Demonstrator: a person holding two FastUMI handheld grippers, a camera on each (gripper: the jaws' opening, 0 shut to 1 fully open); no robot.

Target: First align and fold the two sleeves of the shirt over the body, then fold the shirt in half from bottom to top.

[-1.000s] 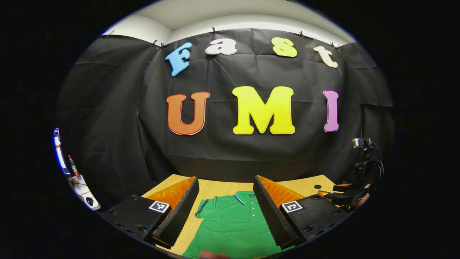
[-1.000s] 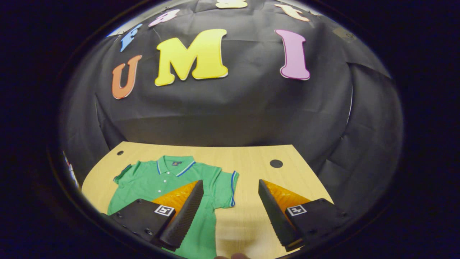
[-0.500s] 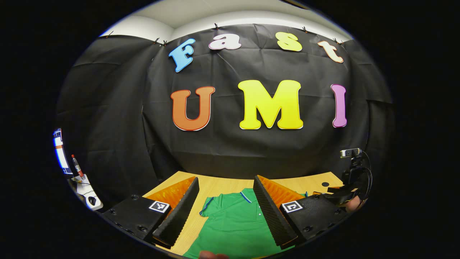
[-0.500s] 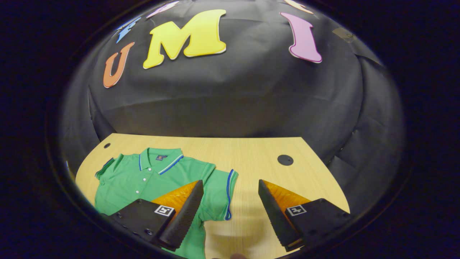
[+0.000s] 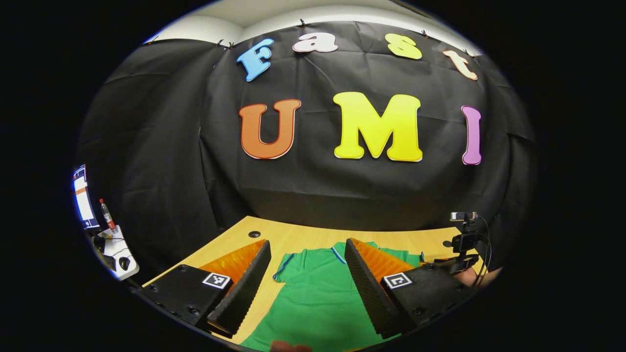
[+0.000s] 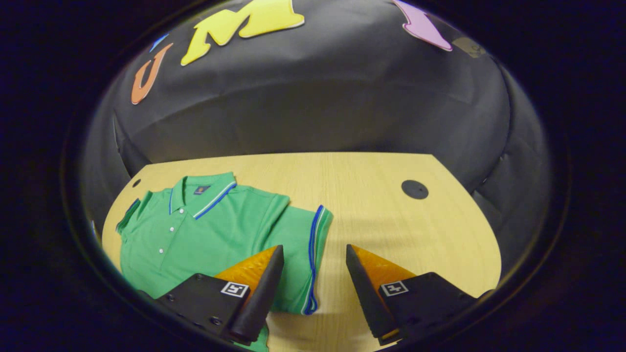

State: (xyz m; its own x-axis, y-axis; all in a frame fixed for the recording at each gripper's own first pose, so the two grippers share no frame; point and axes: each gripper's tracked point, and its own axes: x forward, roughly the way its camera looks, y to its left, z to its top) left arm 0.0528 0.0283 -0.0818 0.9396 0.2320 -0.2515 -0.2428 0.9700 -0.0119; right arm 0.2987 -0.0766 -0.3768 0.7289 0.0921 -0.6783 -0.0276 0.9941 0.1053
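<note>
We see a green shirt (image 6: 215, 230) lying flat, face up, on the wooden table (image 6: 391, 220), collar toward the booth's black wall, both sleeves still spread out to the sides. Starting on the left, our left gripper (image 5: 307, 283) hangs above the shirt's body with its jaws spread wide and nothing between them; the left sleeve (image 5: 281, 266) sits just ahead of its left finger. Moving right, the right gripper (image 6: 310, 293) is also released, its fingers straddling the blue-trimmed cuff of the right sleeve (image 6: 305, 244) from above, not yet touching it as far as we can tell.

We judge the sleeve folds have not begun. The risk from here: if the right gripper closes too shallowly, it may catch only the cuff's top layer, or pinch body fabric too and drag the whole shirt askew.
</note>
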